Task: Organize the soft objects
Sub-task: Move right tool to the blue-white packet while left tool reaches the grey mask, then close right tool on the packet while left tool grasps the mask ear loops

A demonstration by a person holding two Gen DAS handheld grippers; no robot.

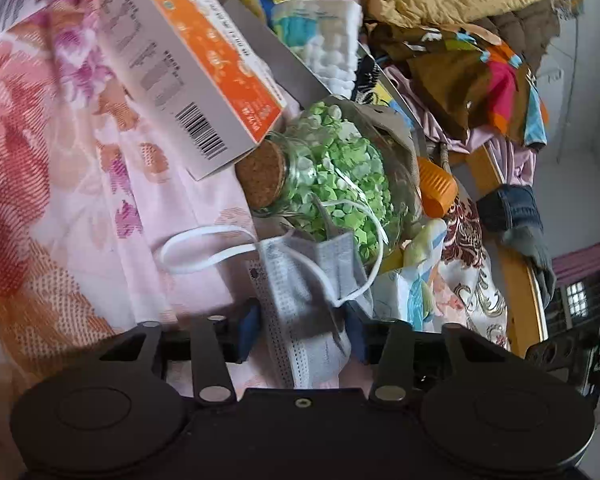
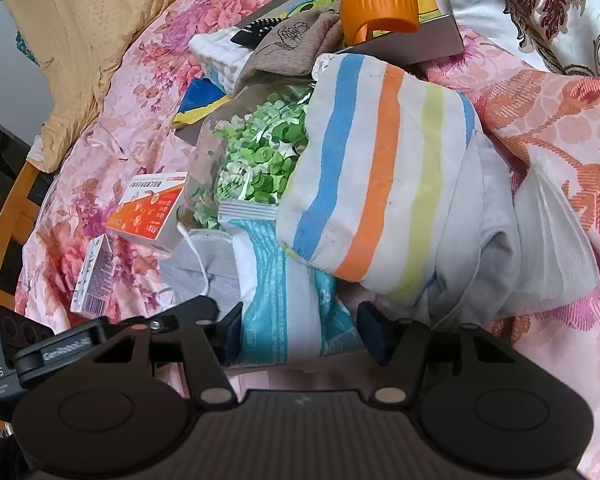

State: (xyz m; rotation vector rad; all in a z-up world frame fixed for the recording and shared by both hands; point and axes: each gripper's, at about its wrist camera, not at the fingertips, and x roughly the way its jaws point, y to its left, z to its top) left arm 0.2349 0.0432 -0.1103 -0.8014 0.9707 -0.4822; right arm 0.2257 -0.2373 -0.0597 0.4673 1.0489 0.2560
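In the left wrist view, the left gripper (image 1: 302, 334) has its two blue-padded fingers (image 1: 247, 334) closed against the sides of a crumpled pale blue pleated face mask (image 1: 300, 292) with white elastic ear loops, which lies between them on the pink floral bedsheet (image 1: 52, 184). Just beyond the mask lies a clear glass jar (image 1: 332, 184) on its side, filled with green paper bits and stopped with a round cork (image 1: 262, 178). A grey and orange cardboard box (image 1: 188, 76) leans over the cork end. An orange ribbed plastic cup (image 1: 438, 190) sits beside the jar's far end, and a heap of mustard and multicoloured cloths (image 1: 468, 40) is piled beyond.

In the right wrist view, the right gripper (image 2: 300, 332) has a teal and white plastic packet (image 2: 292, 300) between its fingers (image 2: 374, 334); the left pad touches the packet's edge, but whether both pads press it cannot be told. A white cloth with blue, orange and yellow-green stripes (image 2: 380, 168) overlaps the packet's far end and rests against the jar. The grey mask lies just left of the packet, near the orange box.
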